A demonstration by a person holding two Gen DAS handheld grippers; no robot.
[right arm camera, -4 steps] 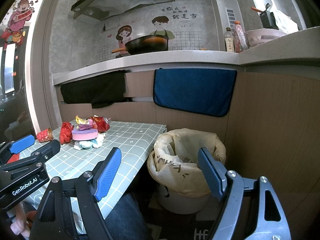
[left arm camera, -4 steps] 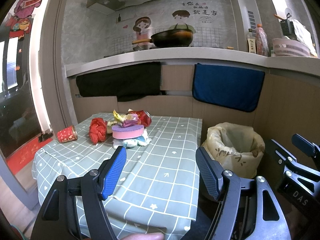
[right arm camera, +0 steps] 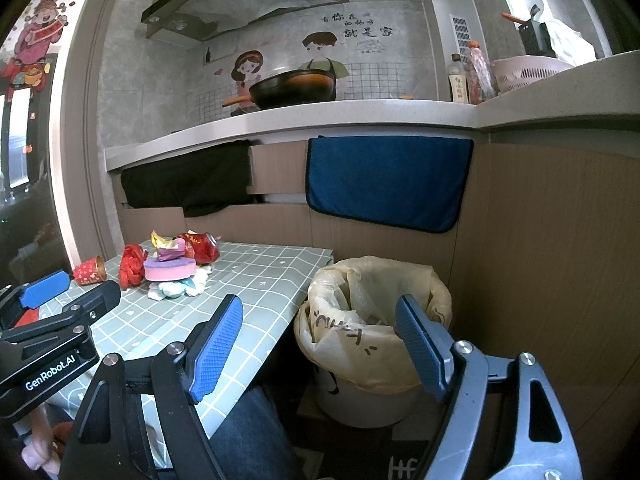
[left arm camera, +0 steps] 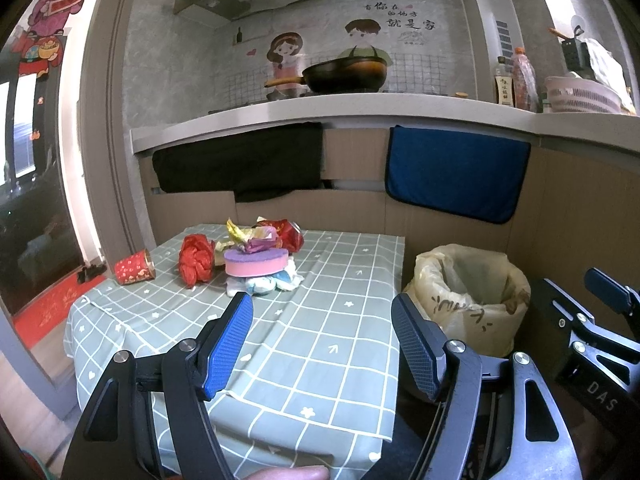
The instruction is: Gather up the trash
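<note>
Grey-green checked cloth covers the counter [left arm camera: 328, 320], which fills the lower middle of the left wrist frame. "GenRobot.AI" is printed on the left gripper [right arm camera: 52, 304] body at the lower left of the right wrist frame; "DAS" shows on the right gripper [left arm camera: 600, 320] at the lower right of the left wrist frame. Black Chinese characters sit on the wall sticker [left arm camera: 408, 20] at the upper right. Both grippers are spread wide and hold nothing. A trash pile [left arm camera: 244, 256] lies at the far end of the counter: a pink-and-purple sponge [left arm camera: 256, 262] on crumpled tissue [left arm camera: 264, 282], red wrappers [left arm camera: 196, 260], and a red can [left arm camera: 134, 266] lying apart to the left. A bag-lined bin [right arm camera: 376, 316] stands just right of the counter, below a blue towel [right arm camera: 384, 180].
</note>
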